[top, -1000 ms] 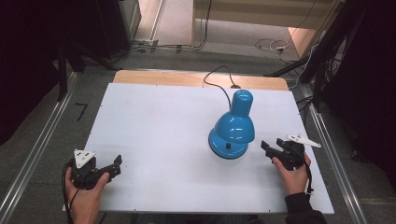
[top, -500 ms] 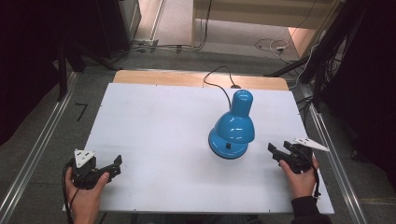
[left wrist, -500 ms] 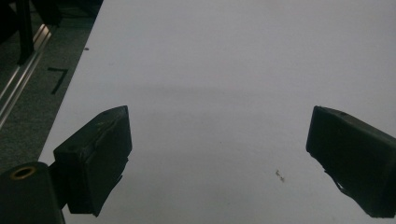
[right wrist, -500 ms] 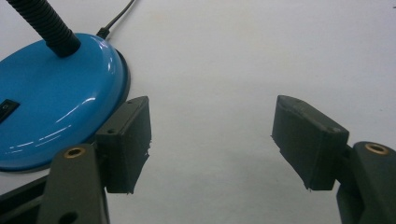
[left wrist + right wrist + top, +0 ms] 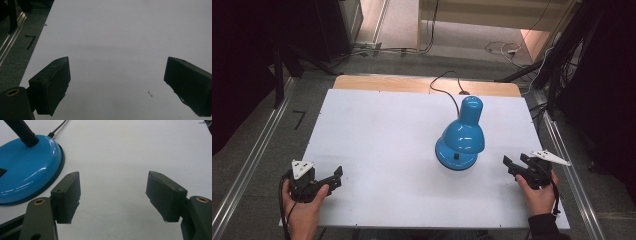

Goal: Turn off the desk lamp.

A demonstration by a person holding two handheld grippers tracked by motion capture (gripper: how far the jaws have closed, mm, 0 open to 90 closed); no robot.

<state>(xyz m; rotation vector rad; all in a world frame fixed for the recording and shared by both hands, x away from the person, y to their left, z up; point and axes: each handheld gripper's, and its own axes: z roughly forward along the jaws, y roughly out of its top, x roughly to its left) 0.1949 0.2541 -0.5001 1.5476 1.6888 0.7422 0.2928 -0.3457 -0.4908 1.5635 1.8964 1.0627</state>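
I have the blue desk lamp (image 5: pixel 460 137) standing right of centre on the white counter (image 5: pixel 377 130), its shade bent low over the round base (image 5: pixel 27 167), its black cord (image 5: pixel 444 85) trailing off the far edge. My right gripper (image 5: pixel 518 167) sits near the lamp's right side, apart from it, jaws spread wide with nothing between them; in the right gripper view the base rim lies just beside one jaw. My left gripper (image 5: pixel 332 178) rests well apart at the near left corner, jaws also spread and empty over bare counter.

I judge the base to be the heavy part, glossy and likely slippery, too broad for these jaws to span. The ribbed black neck (image 5: pixel 21 131) looks flexible, so pulling there may bend it rather than move the lamp. I would pinch the neck low, close to the base, or steady the shade with one gripper while the other works, minding the cord's drag.
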